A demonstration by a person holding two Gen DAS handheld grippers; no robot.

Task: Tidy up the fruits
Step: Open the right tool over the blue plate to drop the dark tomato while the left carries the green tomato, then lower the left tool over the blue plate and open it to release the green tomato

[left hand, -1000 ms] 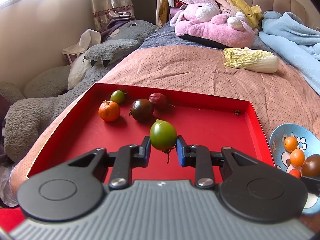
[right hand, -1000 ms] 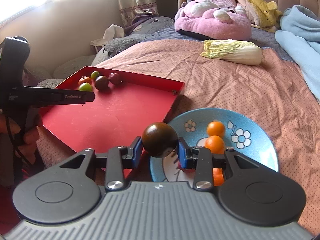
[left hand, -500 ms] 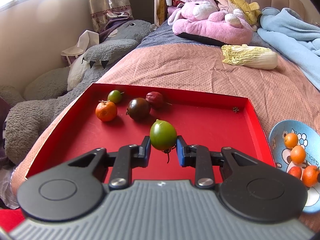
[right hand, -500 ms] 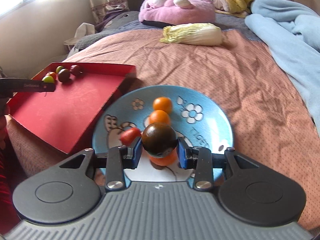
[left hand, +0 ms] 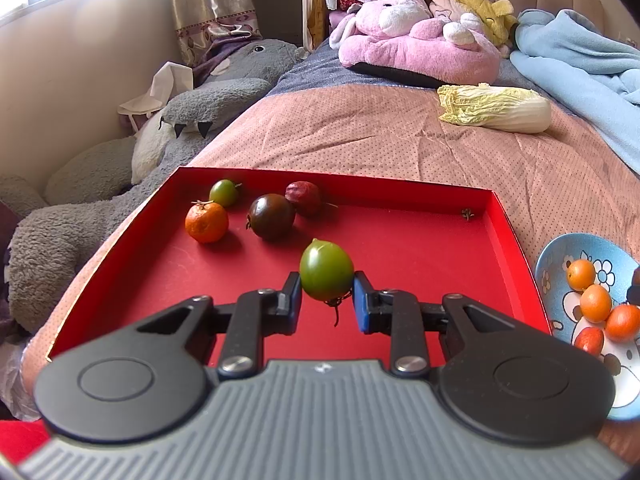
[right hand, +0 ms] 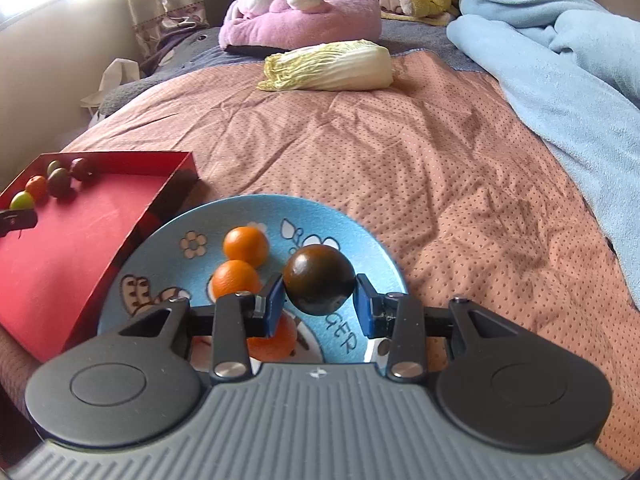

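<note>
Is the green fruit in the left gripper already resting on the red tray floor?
No: the green fruit is pinched between the left gripper fingers, above the red tray, stem dangling free.

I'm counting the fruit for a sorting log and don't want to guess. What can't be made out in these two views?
- Blue plate, right wrist view: its near part and a fruit there are hidden behind the right gripper and its dark tomato.
- The same plate in the left wrist view: cut off by the right edge, so its fruit count is uncertain.
- Small dark speck in the red tray, left wrist view: too small to identify.
</note>
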